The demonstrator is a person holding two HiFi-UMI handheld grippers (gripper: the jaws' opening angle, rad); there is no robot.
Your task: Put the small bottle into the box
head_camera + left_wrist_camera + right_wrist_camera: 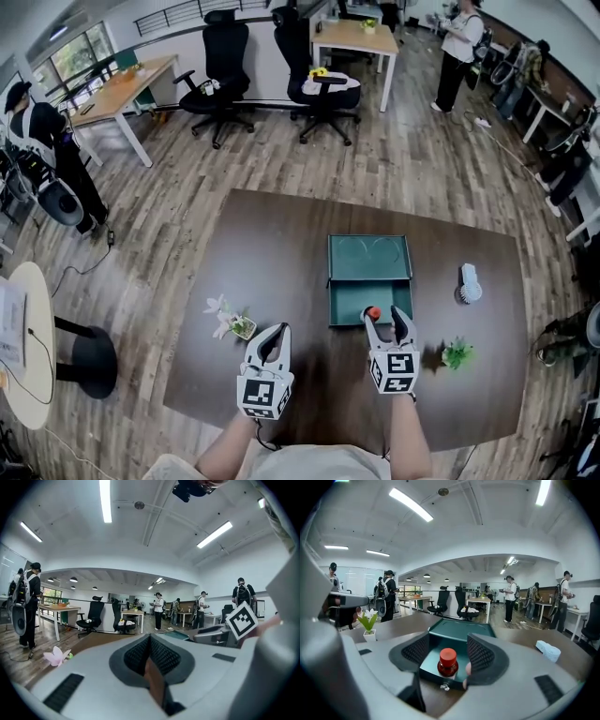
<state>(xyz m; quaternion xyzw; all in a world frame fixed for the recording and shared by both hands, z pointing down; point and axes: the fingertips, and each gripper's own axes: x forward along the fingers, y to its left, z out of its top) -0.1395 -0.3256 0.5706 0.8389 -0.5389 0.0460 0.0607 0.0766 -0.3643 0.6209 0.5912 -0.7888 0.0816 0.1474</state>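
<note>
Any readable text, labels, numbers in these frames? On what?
No text can be read anywhere.
left tongs, right tongs: cube markers are black-and-white square codes, no letters.
small bottle: no legible label.
box: plain green, unmarked.

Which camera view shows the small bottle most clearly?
The right gripper view: the small bottle stands close and centred, red cap and dark body, inside the green box. The head view shows only a tiny red dot; the left gripper view does not show it.
</note>
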